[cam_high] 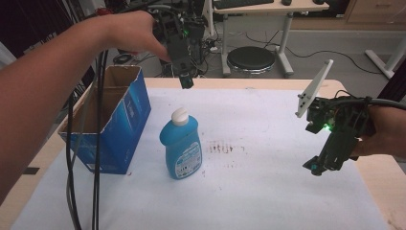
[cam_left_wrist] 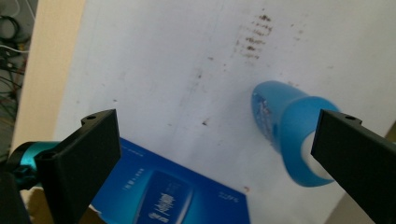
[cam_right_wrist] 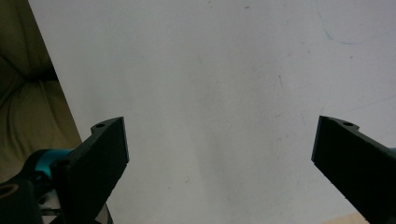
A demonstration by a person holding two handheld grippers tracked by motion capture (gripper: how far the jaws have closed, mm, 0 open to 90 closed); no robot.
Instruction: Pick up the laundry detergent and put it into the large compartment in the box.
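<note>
A blue bottle (cam_high: 181, 147) with a white cap stands upright on the white sheet, just right of an open blue cardboard box (cam_high: 115, 117). My left gripper (cam_high: 186, 82) hangs high above and behind the bottle, pointing down. Its jaws stand wide apart with nothing between them; below them I see the bottle (cam_left_wrist: 285, 126) from above and the box (cam_left_wrist: 168, 196). My right gripper (cam_high: 317, 167) hovers low over the sheet at the right, well away from the bottle. It is open over bare white sheet (cam_right_wrist: 210, 93).
Brown smudges (cam_high: 224, 147) mark the sheet right of the bottle. Black cables (cam_high: 98, 158) hang from the left gripper in front of the box. The wooden table edge (cam_high: 388, 191) shows at the right. A stool (cam_high: 251, 58) and desk legs stand beyond the table.
</note>
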